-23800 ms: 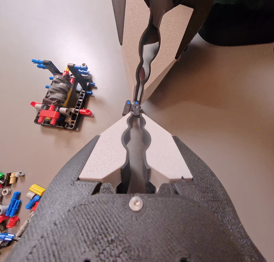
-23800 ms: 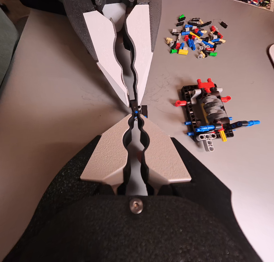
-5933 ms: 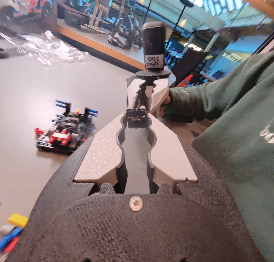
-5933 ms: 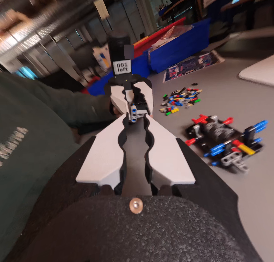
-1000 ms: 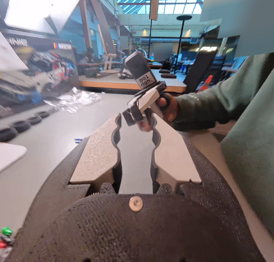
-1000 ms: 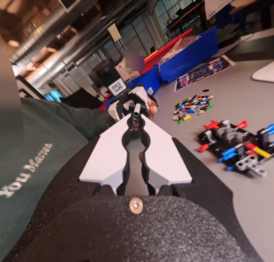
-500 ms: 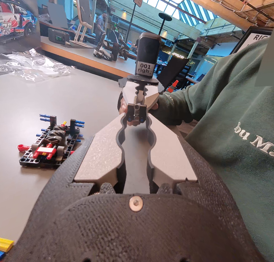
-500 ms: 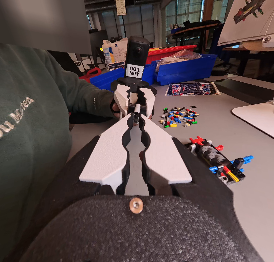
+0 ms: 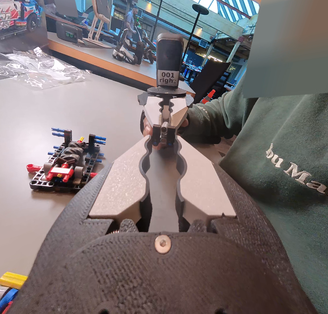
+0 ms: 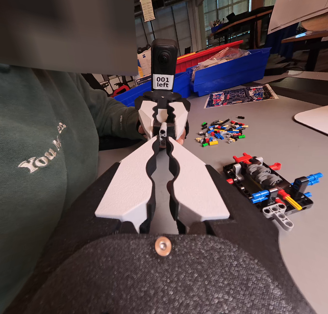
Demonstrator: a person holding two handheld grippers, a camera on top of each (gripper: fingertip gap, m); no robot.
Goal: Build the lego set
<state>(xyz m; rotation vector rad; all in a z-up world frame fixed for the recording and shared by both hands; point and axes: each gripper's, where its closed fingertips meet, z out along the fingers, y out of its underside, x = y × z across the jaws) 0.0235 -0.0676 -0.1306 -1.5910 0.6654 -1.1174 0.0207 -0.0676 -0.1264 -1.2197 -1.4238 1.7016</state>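
Observation:
My left gripper [image 9: 164, 142] and my right gripper [image 10: 162, 140] meet tip to tip in the air above the grey table [image 9: 88, 110]. Between them is a small sub-assembly: a black part with blue pins [image 9: 156, 134] and a light grey beam [image 10: 162, 130] that sticks out of its middle. My left gripper is shut on the black part. My right gripper is shut on the grey beam. The half-built black chassis [image 9: 65, 165] with grey gears and red and blue pins lies on the table, also in the right wrist view [image 10: 266, 183].
A pile of small loose pieces [image 10: 221, 131] lies beyond the chassis, with a printed booklet [image 10: 239, 96] and blue bins [image 10: 230, 74] behind it. A white pad [image 10: 314, 119] sits far right. Clear plastic bags [image 9: 39, 67] lie at the far left. The person's green sweater [image 9: 266, 163] is close by. The tips of both grippers are at nearly the same place.
A second ago my left gripper was open and the right held the sub-assembly tilted. Now the two face each other squarely and the left is shut on the black part.

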